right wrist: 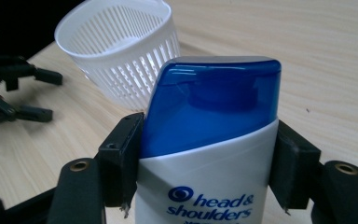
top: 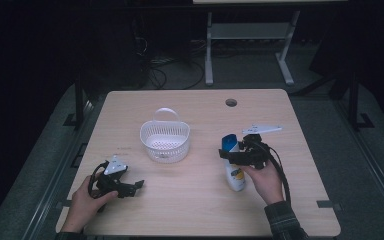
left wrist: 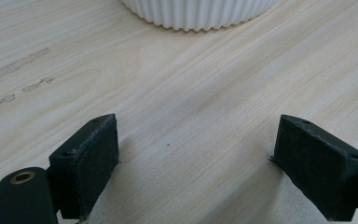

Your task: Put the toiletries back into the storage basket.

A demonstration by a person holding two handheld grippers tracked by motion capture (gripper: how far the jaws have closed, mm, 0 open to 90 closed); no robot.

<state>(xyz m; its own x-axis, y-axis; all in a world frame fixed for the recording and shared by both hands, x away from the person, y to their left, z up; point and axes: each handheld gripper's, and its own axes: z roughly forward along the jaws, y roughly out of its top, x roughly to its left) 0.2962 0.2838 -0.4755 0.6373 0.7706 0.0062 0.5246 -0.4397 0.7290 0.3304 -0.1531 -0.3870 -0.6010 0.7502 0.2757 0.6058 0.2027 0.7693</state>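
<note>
Right of the white slotted plastic basket (top: 164,141), the right gripper (top: 231,154) is clamping a white shampoo bottle with a blue cap (right wrist: 212,140) above the pale wooden table (top: 195,195); the left gripper (left wrist: 196,168) is resting wide open, holding nothing.

one white shampoo bottle (top: 234,167) with a blue cap, one white slatted basket (top: 164,140), one wooden table (top: 195,200), two black grippers: left gripper (top: 139,184), right gripper (top: 223,153).

Light wood bench (top: 200,200), round cable hole (top: 231,102) near far edge. White slotted basket (top: 164,140) resting mid-bench, handle upright.
</note>
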